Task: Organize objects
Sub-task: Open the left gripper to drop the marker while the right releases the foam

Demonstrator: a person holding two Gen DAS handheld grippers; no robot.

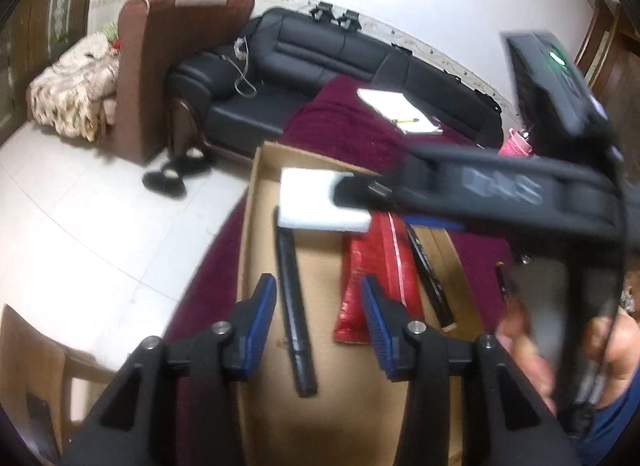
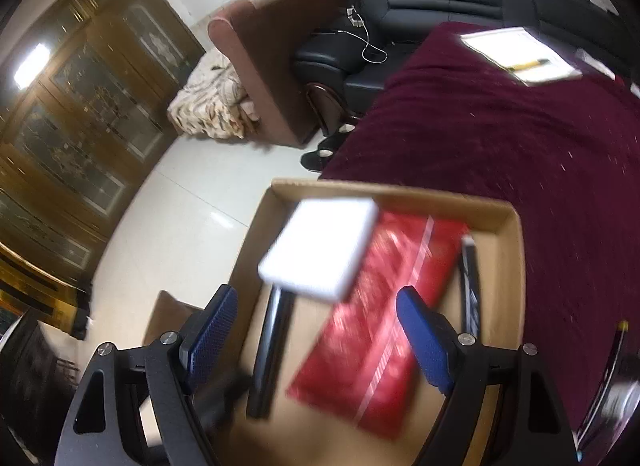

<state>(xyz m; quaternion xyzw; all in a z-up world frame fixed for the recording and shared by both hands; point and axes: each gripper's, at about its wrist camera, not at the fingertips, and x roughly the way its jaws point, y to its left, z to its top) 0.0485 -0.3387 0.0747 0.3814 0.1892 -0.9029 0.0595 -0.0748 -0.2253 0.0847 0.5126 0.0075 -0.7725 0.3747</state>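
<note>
An open cardboard box lies on a maroon cloth. In it are a white foam block, a red foil packet, a black tube and a thin black strip. My left gripper hangs open over the box; the tube lies below, between its blue pads, untouched. My right gripper stands wide open above the block and packet, holding nothing. Its black body crosses the left wrist view.
A notepad with a yellow pencil lies farther back on the cloth. Behind are a black sofa, a brown armchair and black slippers on the white floor. A person's hand is at the right.
</note>
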